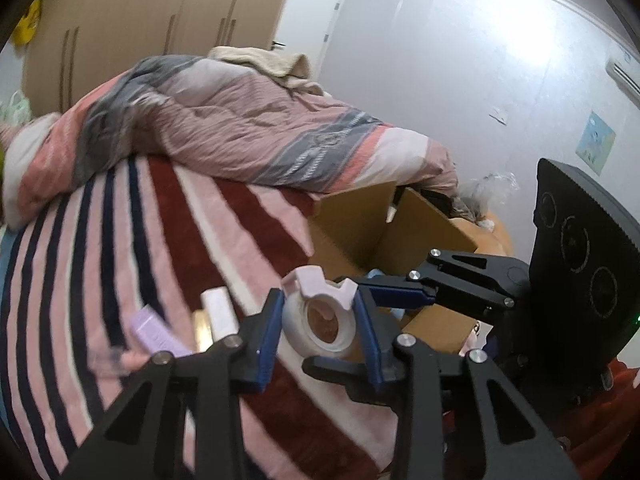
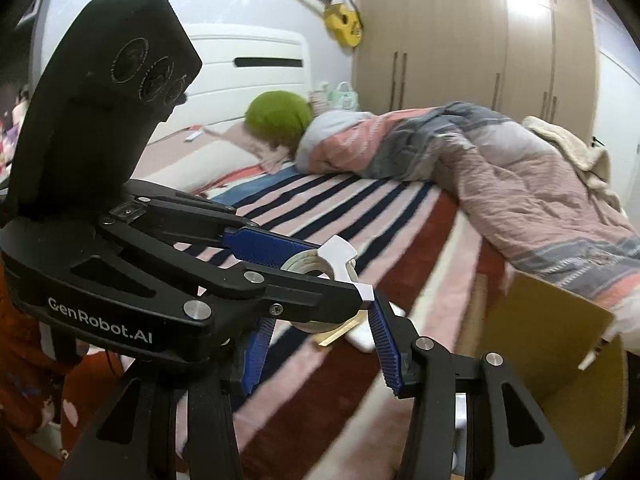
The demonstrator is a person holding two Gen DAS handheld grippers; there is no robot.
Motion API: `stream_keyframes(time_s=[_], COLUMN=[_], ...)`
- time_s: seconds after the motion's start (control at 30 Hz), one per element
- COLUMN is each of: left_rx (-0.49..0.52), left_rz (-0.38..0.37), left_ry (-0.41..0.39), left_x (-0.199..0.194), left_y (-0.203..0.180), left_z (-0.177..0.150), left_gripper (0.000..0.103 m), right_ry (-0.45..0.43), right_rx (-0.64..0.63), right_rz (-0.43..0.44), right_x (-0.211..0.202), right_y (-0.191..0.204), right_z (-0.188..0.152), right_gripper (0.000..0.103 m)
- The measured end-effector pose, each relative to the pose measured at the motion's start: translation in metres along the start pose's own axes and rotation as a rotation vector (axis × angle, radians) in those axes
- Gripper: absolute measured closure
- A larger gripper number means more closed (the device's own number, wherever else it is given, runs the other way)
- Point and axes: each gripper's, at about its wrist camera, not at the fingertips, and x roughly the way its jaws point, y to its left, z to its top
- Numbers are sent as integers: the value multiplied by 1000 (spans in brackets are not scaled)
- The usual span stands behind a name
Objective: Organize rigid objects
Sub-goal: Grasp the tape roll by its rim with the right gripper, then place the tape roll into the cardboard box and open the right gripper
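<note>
My left gripper (image 1: 318, 316) is shut on a white tape roll in a pale pink dispenser (image 1: 320, 312), held above the striped blanket beside an open cardboard box (image 1: 360, 232). The same tape roll (image 2: 320, 264) shows in the right wrist view between the left gripper's blue pads (image 2: 264, 246). My right gripper (image 2: 320, 344) is open and empty, just below and behind the left one; it also shows in the left wrist view (image 1: 404, 292) at the box. A white tube (image 1: 218, 312), a purple flat item (image 1: 154, 330) and a gold-edged item (image 1: 202, 328) lie on the blanket to the left.
A striped pink, red and navy blanket (image 1: 140, 260) covers the bed. A crumpled pink-grey quilt (image 1: 240, 128) lies at the far side. A green round cushion (image 2: 278, 118) sits near the headboard. Wardrobes (image 2: 480, 48) and a yellow guitar (image 2: 340, 20) stand behind.
</note>
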Motion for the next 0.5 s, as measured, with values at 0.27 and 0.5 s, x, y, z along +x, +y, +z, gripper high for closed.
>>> stream_keyframes(time_s=[0.27,0.5], left_rx=[43,76], left_rz=[-79,-21], left_ry=[71,115], left_x=[74,107], left_y=[-45,-58], left_z=[38,49], left_gripper=[70,28], right_ry=[45,176], right_rx=[75,111], right_rz=[-86,-193], right_x=[-27,-20], right_y=[-73,-119], right_z=[-18,-30], right_gripper=[60,46])
